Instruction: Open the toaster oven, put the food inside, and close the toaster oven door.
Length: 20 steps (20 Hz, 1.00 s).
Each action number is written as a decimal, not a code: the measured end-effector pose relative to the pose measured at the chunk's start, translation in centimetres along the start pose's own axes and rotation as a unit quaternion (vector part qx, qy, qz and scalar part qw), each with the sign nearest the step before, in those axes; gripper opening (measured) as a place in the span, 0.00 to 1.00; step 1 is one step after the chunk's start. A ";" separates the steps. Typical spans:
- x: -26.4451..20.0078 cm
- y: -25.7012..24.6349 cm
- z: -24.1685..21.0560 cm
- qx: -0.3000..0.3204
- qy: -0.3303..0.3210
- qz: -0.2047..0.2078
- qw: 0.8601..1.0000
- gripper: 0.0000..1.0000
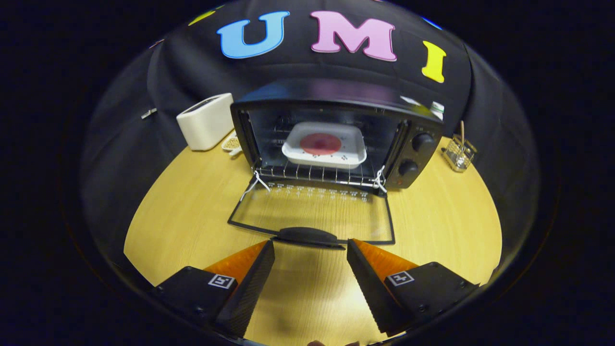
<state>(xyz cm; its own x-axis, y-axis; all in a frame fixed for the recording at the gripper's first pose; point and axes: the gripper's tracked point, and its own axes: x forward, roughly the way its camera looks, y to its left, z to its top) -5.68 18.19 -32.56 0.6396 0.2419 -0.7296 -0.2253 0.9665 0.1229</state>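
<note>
A black toaster oven [336,139] stands at the back of the round wooden table, and its glass door [317,211] is folded down flat toward me. On the wire rack inside rests a white tray [293,149] carrying a round red piece of food [320,143]. The door's black handle [307,236] lies just ahead of my fingertips. My gripper [311,246] is open, its two fingers spread wide with only bare table between them, touching nothing.
A white pop-up toaster [205,121] sits left of the oven with a small pale item [232,143] beside it. A clear glass holder with a stick [459,153] stands to the oven's right. Two knobs [415,154] are on the oven's right panel.
</note>
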 end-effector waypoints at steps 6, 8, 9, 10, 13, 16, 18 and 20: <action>3.7 0.5 -2.7 0.011 0.048 -0.024 0.998 0.99; 4.6 0.8 -3.1 0.012 0.056 -0.033 0.998 0.99; 5.0 0.7 -3.2 0.012 0.059 -0.042 0.997 0.99; 5.2 0.6 -3.0 0.016 0.052 -0.055 0.997 0.99; 5.2 0.3 -2.6 0.005 0.045 -0.077 0.996 0.99; 4.6 0.3 -2.1 0.001 0.030 -0.078 0.997 0.99; 3.4 0.0 -0.9 0.005 0.003 -0.077 0.997 0.99; 2.6 0.0 0.3 0.022 -0.019 -0.071 0.997 0.99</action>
<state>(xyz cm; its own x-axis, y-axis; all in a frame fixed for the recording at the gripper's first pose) -3.82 18.87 -34.27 0.6899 0.1050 -0.7163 -0.0986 0.9938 0.0507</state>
